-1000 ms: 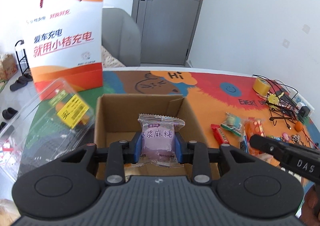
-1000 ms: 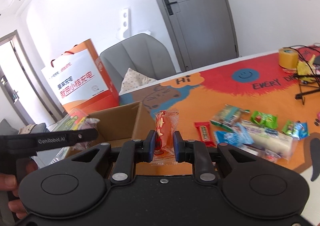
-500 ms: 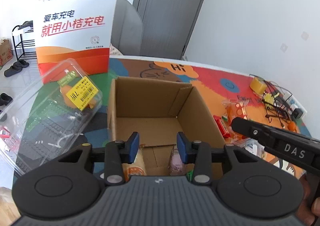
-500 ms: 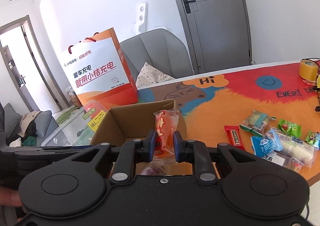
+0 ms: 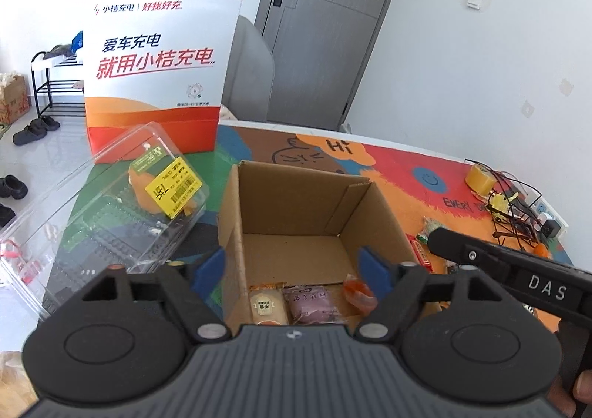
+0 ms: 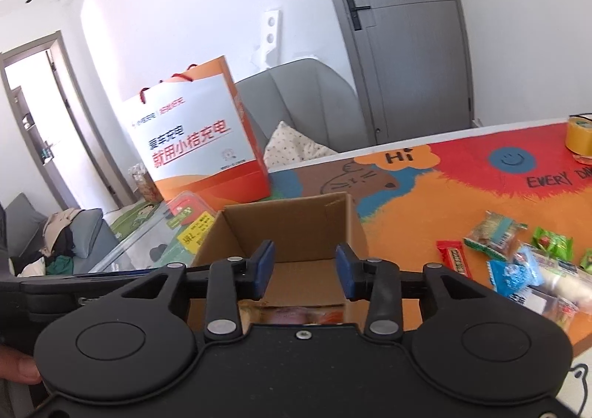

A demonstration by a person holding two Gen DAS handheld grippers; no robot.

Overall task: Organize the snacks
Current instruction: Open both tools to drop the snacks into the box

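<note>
An open cardboard box (image 5: 255, 233) (image 6: 288, 221) stands on the colourful mat. On its floor lie a beige snack pack (image 5: 267, 305), a purple mochi pack (image 5: 312, 303) and an orange-red pack (image 5: 357, 294). My left gripper (image 5: 292, 266) hovers above the box's near edge, its jaws opening wide with nothing between them. My right gripper (image 6: 304, 266) also hangs over the box, its jaws opening and empty. Loose snacks (image 6: 518, 262) lie on the mat to the right of the box.
A clear plastic clamshell (image 5: 111, 210) with a yellow label lies left of the box. An orange-and-white paper bag (image 5: 159, 66) stands behind it. A tape roll (image 5: 479, 177) and tangled cables (image 5: 518, 210) sit at the far right. A grey chair (image 6: 303, 103) is beyond the table.
The left gripper let go of the purple mochi pack, which now lies in the box. The right gripper let go of the orange-red pack, now also in the box. Both jaws spread.
</note>
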